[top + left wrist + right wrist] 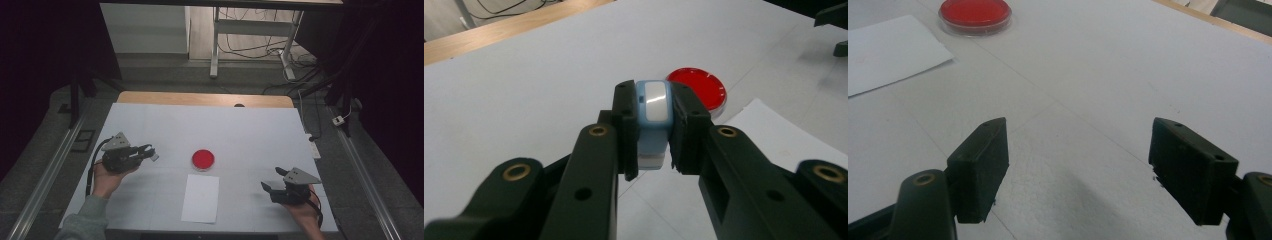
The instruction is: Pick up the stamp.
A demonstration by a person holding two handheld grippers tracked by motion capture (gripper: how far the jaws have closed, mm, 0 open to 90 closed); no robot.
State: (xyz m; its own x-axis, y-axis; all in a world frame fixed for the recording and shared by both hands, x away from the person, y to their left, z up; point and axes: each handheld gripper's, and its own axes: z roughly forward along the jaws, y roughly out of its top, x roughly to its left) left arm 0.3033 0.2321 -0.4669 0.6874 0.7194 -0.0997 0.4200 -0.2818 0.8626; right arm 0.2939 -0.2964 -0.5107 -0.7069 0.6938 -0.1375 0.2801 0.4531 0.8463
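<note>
My left gripper is at the left of the table, held off the surface and pointing toward the middle. It is shut on a small light-blue block with a white face, and both pads press its sides. A round red pad in a clear dish lies at the table's centre, just beyond the block. A white sheet of paper lies right in front of the pad. My right gripper rests at the near right, open, with only bare table between its jaws.
A white cover spreads over the table, with a wooden strip showing at the far edge. Metal rails run along both sides. A desk frame with cables stands on the floor beyond.
</note>
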